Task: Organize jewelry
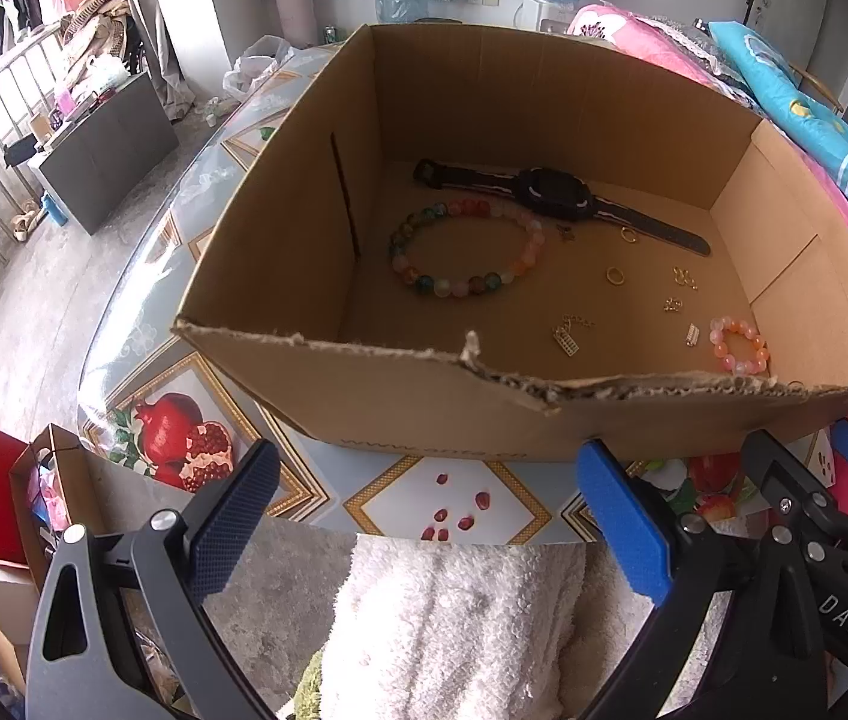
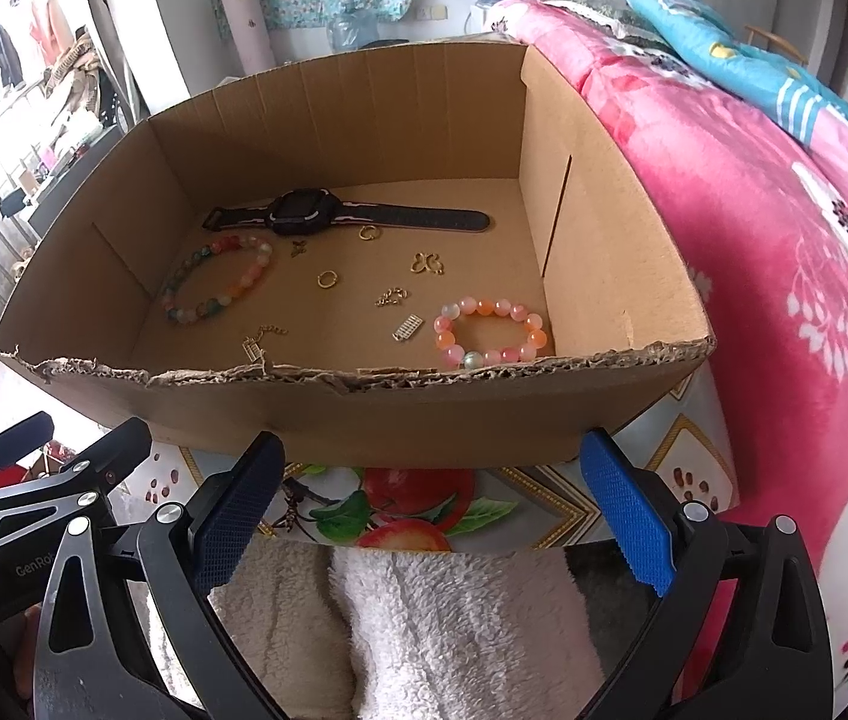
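fruit-print table (image 1: 460,498), both tongs (image 1: 424,504) (image 2: 436,498) spread, level before cardboard box (image 2: 364,414)

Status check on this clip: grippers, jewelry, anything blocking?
Left gripper open, empty. Right gripper open, empty. Watch, two bracelets, small gold pieces loose in box. Torn front wall between grippers and jewelry.
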